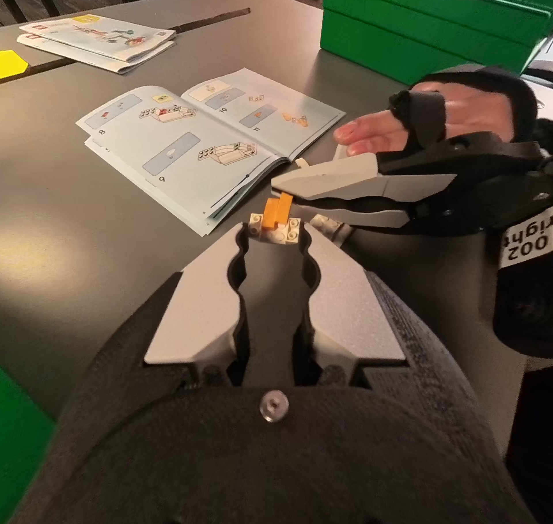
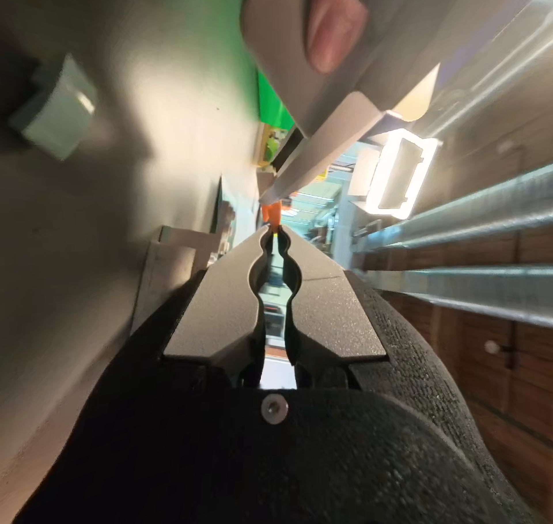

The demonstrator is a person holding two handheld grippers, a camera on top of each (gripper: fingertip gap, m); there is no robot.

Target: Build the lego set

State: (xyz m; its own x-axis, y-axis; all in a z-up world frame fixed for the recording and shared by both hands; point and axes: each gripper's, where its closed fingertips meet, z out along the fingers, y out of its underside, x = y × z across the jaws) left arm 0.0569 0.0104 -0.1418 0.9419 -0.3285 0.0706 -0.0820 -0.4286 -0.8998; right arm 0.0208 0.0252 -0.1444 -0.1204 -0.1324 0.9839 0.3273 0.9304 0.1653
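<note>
My left gripper (image 1: 273, 229) is shut on a small white lego assembly (image 1: 282, 236) and holds it just above the dark table (image 1: 89, 240). An orange piece (image 1: 269, 215) sits on top of the assembly. My right gripper (image 1: 279, 194) comes in from the right and is shut on a second orange piece (image 1: 285, 200), held right beside the first. In the right wrist view my right gripper (image 2: 273, 231) pinches the orange piece (image 2: 273, 215) at its tips. One finger of the left gripper (image 2: 314, 150) reaches in from above and touches it.
An open instruction booklet (image 1: 209, 132) lies just beyond the grippers, with closed booklets (image 1: 98, 43) farther back left. Stacked green boxes (image 1: 419, 16) stand at the back right. Another white lego part (image 1: 327, 225) lies under the right gripper. A yellow card (image 1: 9, 64) is at the left edge.
</note>
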